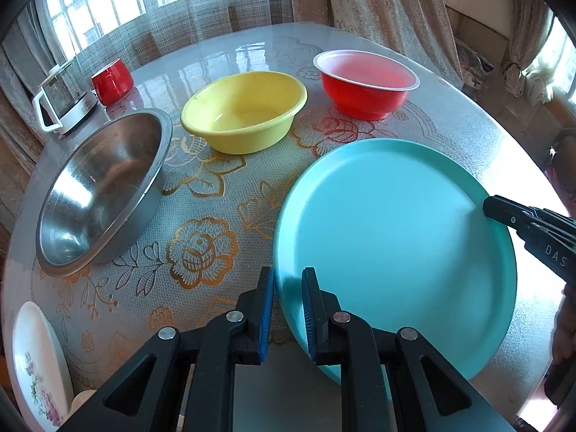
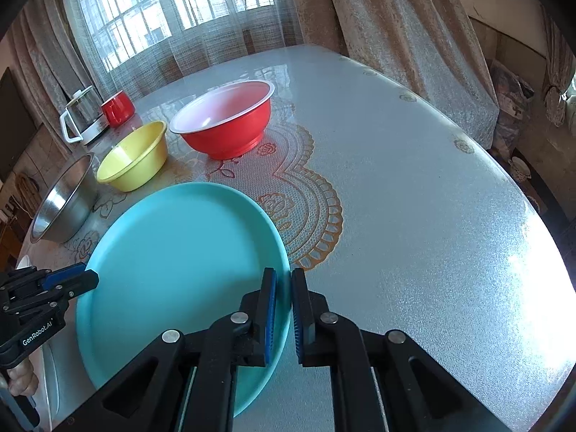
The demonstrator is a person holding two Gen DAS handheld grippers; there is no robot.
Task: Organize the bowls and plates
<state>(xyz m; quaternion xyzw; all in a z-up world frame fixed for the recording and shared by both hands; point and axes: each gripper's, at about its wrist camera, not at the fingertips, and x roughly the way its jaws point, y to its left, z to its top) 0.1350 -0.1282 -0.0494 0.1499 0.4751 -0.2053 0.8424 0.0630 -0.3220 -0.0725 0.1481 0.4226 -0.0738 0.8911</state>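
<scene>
Turquoise plastic fills most of what I see: the big turquoise plate (image 1: 392, 237) lies on the patterned table (image 2: 414, 216) close in front of me, and I have it by both sides. My left gripper (image 1: 288, 311) is closed down on the plate's near-left rim, the rim pinched between the blue pads. My right gripper (image 2: 283, 311) is clamped the same way on the opposite rim, so the plate is held at two points. Whether it has left the tabletop yet I cannot tell.

Beyond it, nothing looks sorted. The steel bowl (image 1: 104, 187) sits alone on the left, just beside the yellow bowl (image 1: 244, 109), and the red bowl (image 1: 365, 82) with its white lining stands apart farther to the right. None of the three is nested in another. A white floral plate (image 1: 36, 367) lies at the near-left edge of the table, on its own too.

My judgement is that the task is at an early stage: the first plate is gripped, stacking it with the floral plate is still to do, and the bowls remain to be gathered.

At the far left corner stand a glass kettle (image 1: 63, 100) and a small red mug (image 1: 111, 81), outside the job.
</scene>
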